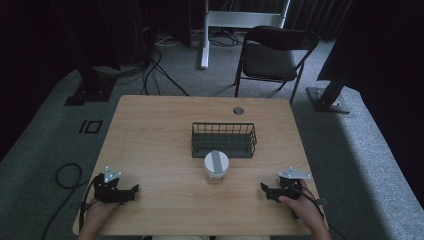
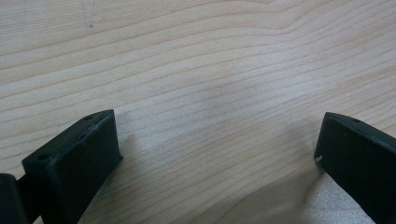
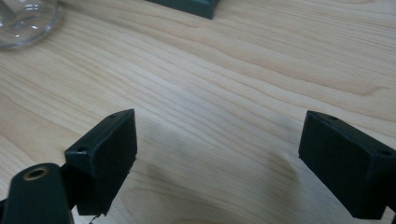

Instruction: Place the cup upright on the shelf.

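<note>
You had two claws on the table (image 1: 150, 130), one per hand: the left claw (image 1: 131, 191) at the near left, the right claw (image 1: 265, 190) at the near right, both with jaws spread wide and nothing between them. One wire basket (image 1: 224, 139) sat mid-table, one clear jar (image 1: 216, 166) with a grey lid just in front of it. In your right gripper view, the jar (image 3: 25, 21) and basket corner (image 3: 189, 6) were cut off at the top edge.
</note>
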### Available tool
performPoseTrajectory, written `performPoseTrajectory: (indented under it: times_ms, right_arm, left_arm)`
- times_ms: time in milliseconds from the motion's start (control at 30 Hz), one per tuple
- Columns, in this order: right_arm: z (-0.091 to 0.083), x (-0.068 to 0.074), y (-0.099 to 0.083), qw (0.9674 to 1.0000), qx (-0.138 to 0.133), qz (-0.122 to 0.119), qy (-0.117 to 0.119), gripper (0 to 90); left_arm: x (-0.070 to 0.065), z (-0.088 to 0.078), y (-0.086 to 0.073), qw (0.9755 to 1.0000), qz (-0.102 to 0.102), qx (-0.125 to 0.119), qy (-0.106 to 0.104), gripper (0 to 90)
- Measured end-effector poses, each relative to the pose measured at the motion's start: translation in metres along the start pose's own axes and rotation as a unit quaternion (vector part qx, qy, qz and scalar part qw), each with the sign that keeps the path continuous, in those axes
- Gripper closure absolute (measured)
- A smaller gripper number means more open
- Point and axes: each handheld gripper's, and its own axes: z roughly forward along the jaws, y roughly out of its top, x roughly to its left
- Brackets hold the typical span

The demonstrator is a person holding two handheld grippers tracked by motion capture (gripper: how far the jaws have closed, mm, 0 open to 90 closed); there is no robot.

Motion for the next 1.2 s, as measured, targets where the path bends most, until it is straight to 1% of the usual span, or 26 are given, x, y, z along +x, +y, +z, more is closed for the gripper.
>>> performPoseTrajectory:
  times_ms: [33,200,267,367,400,500,800,1033,1200]
  right_arm:
    - [0.001,0.001,0.000,1.0000,0.001,-0.005,0.001,11.2]
    - [0.000,0.008,0.004,0.9999,-0.007,-0.006,0.011,11.2]
    - [0.000,0.011,0.006,0.9997,-0.013,-0.008,0.019,11.2]
    - [0.001,0.014,0.007,0.9996,-0.013,-0.011,0.023,11.2]
    - [0.002,0.017,0.008,0.9994,-0.013,-0.018,0.027,11.2]
    - [0.002,0.021,0.010,0.9991,-0.016,-0.020,0.035,11.2]
    - [0.004,0.031,0.015,0.9983,-0.018,-0.029,0.048,11.2]
    - [0.005,0.037,0.019,0.9976,-0.021,-0.031,0.058,11.2]
    - [0.008,0.042,0.022,0.9968,-0.022,-0.042,0.064,11.2]
  left_arm:
    - [0.000,0.000,0.000,1.0000,0.000,0.000,0.000,0.2]
    - [0.000,0.000,0.000,1.0000,0.000,0.000,0.000,0.2]
    - [0.000,0.000,0.000,1.0000,0.000,0.000,0.000,0.2]
    - [0.000,0.000,0.000,1.0000,0.000,0.000,0.000,0.1]
    - [0.000,0.000,0.000,1.0000,0.000,0.000,0.000,0.2]
    - [0.000,0.000,0.000,1.0000,0.000,0.000,0.000,0.2]
    - [0.000,0.000,0.000,1.0000,0.000,0.000,0.000,0.2]
    - [0.000,0.000,0.000,1.0000,0.000,0.000,0.000,0.2]
    - [0.000,0.000,0.000,1.0000,-0.001,0.000,0.000,0.2]
